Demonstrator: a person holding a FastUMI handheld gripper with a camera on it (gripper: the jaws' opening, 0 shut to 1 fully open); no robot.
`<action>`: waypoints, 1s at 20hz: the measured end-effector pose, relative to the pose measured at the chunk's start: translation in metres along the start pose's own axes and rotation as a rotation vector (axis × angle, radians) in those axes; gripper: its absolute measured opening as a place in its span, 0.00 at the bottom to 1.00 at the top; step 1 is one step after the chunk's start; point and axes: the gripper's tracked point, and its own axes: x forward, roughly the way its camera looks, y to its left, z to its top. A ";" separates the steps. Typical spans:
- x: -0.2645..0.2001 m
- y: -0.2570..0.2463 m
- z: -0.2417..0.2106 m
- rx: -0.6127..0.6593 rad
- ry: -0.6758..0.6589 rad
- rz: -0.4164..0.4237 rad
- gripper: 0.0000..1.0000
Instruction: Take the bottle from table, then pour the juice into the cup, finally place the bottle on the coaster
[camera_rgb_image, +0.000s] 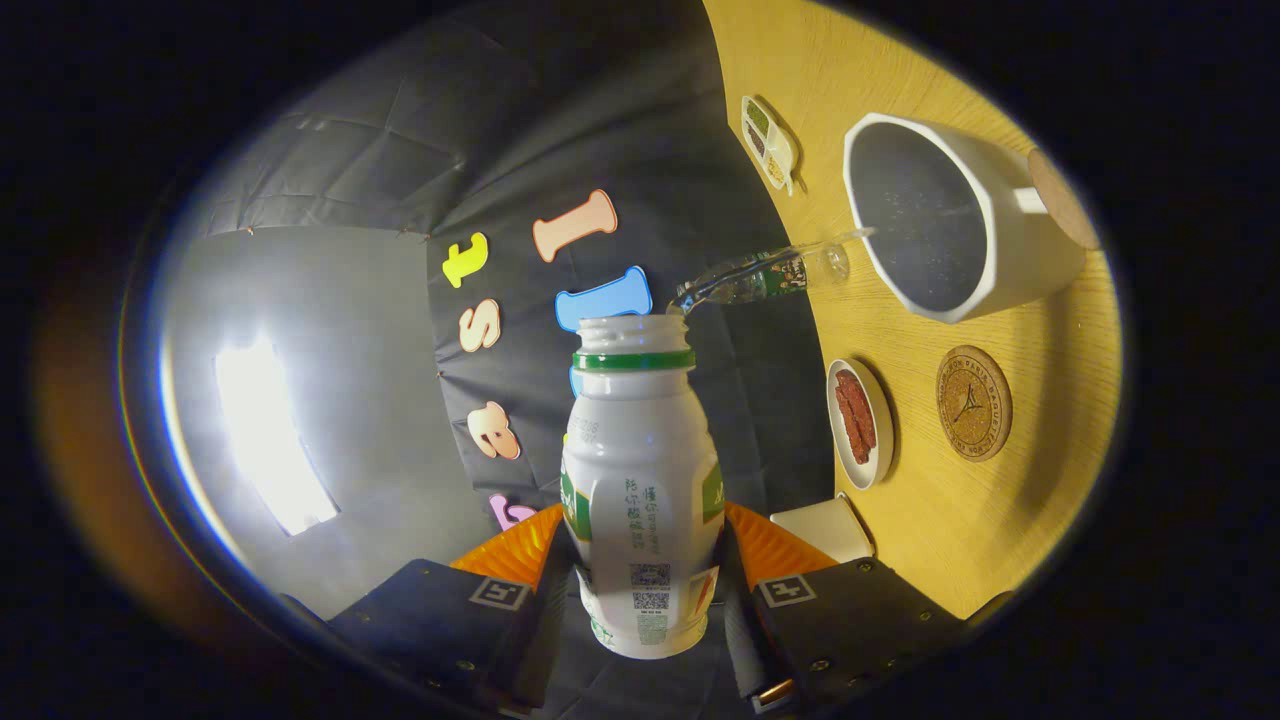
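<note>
My gripper (640, 560) is shut on a white plastic bottle (640, 470) with a green neck ring and an open mouth, both fingers pressing its lower body. The whole view is rolled, so the bottle lies tipped toward the table. A clear stream of liquid (770, 275) runs from the bottle's mouth across into the white octagonal cup (960, 230), which stands on the wooden table (960, 520) and has a handle on its far side. A round cork coaster (973, 402) with a dark print lies on the table beside the cup, bare.
A small white dish (860, 422) with reddish-brown strips lies beside the coaster. A divided white snack tray (768, 142) sits further off past the cup. A second cork disc (1062, 198) lies behind the cup. A white block (822, 527) sits close to one finger.
</note>
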 end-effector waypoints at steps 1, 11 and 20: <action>0.001 -0.001 0.000 0.002 -0.001 0.000 0.68; -0.003 -0.001 -0.002 0.015 0.003 -0.003 0.68; -0.005 0.001 -0.003 0.034 0.002 -0.001 0.68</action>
